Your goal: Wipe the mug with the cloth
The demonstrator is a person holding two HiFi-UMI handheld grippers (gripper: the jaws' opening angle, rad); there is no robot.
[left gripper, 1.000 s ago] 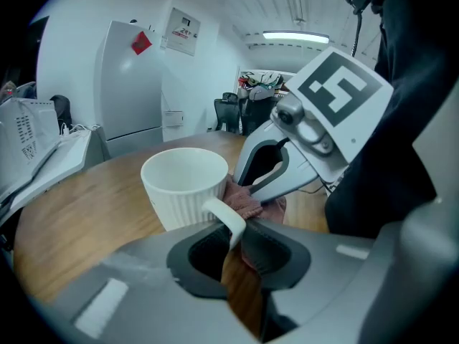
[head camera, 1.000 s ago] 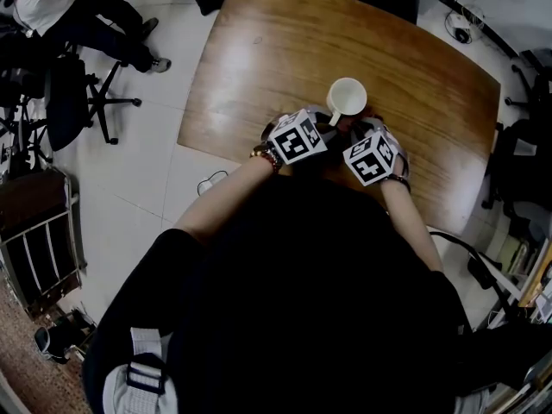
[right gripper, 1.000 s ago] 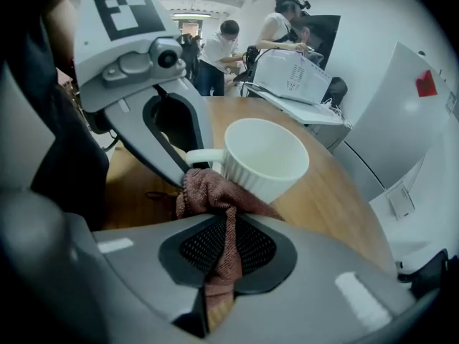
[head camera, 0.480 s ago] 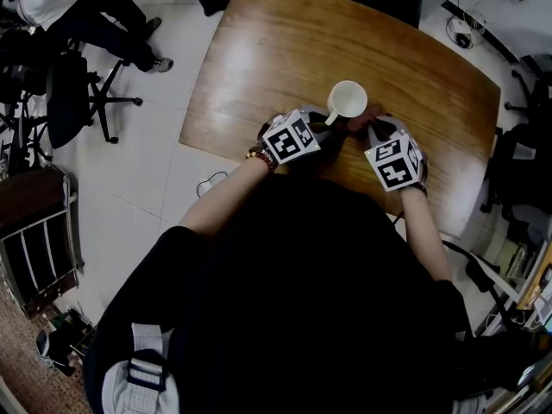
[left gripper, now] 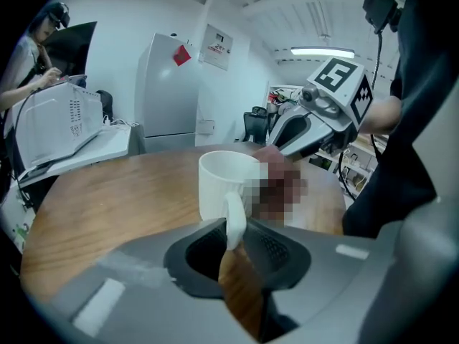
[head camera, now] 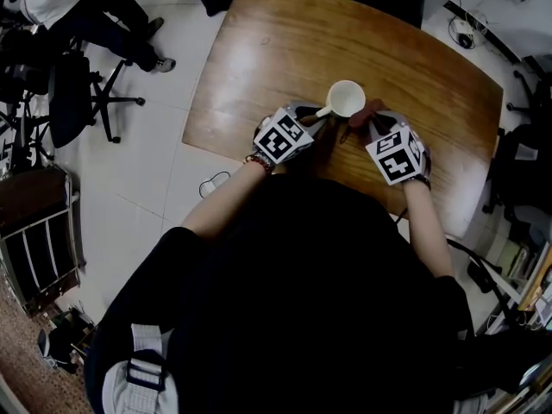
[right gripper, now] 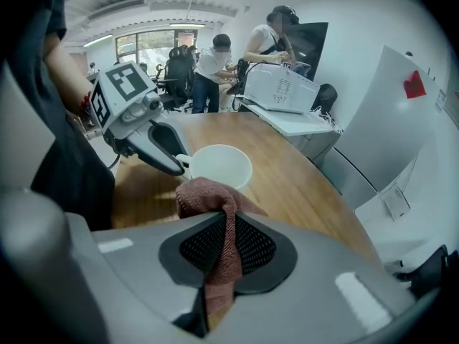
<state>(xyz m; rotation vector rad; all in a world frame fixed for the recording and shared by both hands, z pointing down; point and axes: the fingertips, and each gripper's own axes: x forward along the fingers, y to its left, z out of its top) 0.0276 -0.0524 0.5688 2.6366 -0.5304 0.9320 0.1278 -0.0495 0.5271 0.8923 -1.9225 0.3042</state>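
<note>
A white mug [head camera: 346,98] stands upright on the wooden table [head camera: 285,50], near its front edge. My left gripper [head camera: 316,120] reaches it from the left and is shut on the mug's handle [left gripper: 234,219], which sits between the pads. My right gripper [head camera: 367,125] comes in from the right, shut on a reddish-brown cloth [right gripper: 217,210]. The cloth [head camera: 362,113] bunches above the jaws, right beside the mug [right gripper: 215,165]; whether it touches the mug's wall I cannot tell. The left gripper [right gripper: 178,165] shows across the mug in the right gripper view.
A black office chair [head camera: 78,93] and a seated person [head camera: 69,7] are on the floor at far left. A metal rack [head camera: 34,240] stands at the left edge. A white printer [left gripper: 64,120] sits beyond the table, and two people [right gripper: 215,70] stand at its far end.
My right gripper has swung out to the right with the cloth and come up beside the mug. My left gripper has shifted left, and the mug's handle has turned toward it.
</note>
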